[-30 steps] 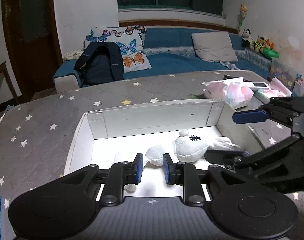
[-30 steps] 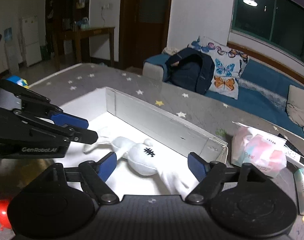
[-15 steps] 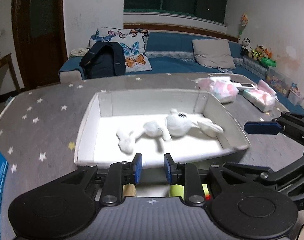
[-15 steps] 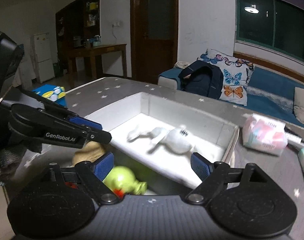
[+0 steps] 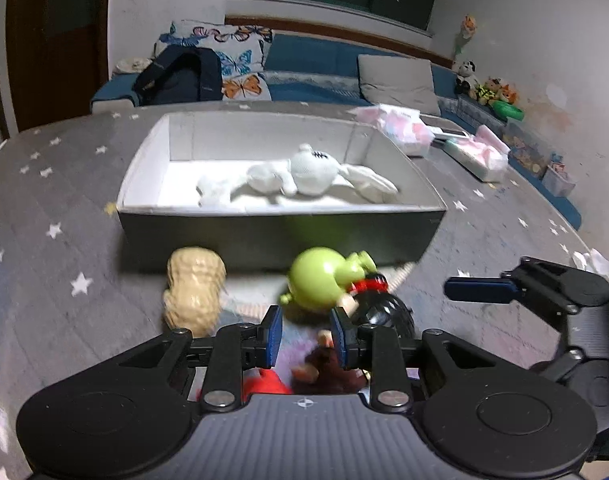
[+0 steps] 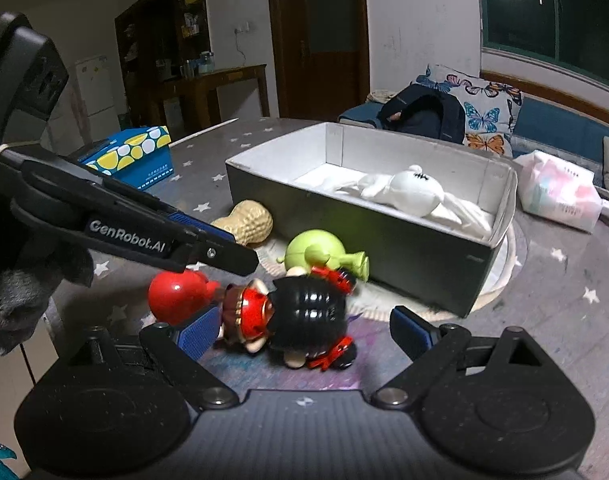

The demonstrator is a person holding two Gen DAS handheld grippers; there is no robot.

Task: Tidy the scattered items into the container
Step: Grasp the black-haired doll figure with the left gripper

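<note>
You're between picks: both the left gripper (image 5: 302,334) and right gripper (image 6: 302,330) have just been opening, fingers apart and empty. Next, straddle the black-haired red doll (image 6: 304,312), then carry it to the white-lined grey box (image 6: 384,240).

A shallow rectangular box (image 5: 280,236), dark grey outside and white inside, is sitting open on the table. A white plush rabbit (image 5: 304,174) is lying on its side inside the box. Just outside the box's near wall, a tan peanut-shaped toy (image 5: 194,294) is lying beside a green gourd-shaped toy (image 5: 318,280). Nearer than those from the box, a black-haired doll in red (image 6: 300,316) is lying on its side, with a red gourd-shaped toy (image 6: 176,292) beside it.
</note>
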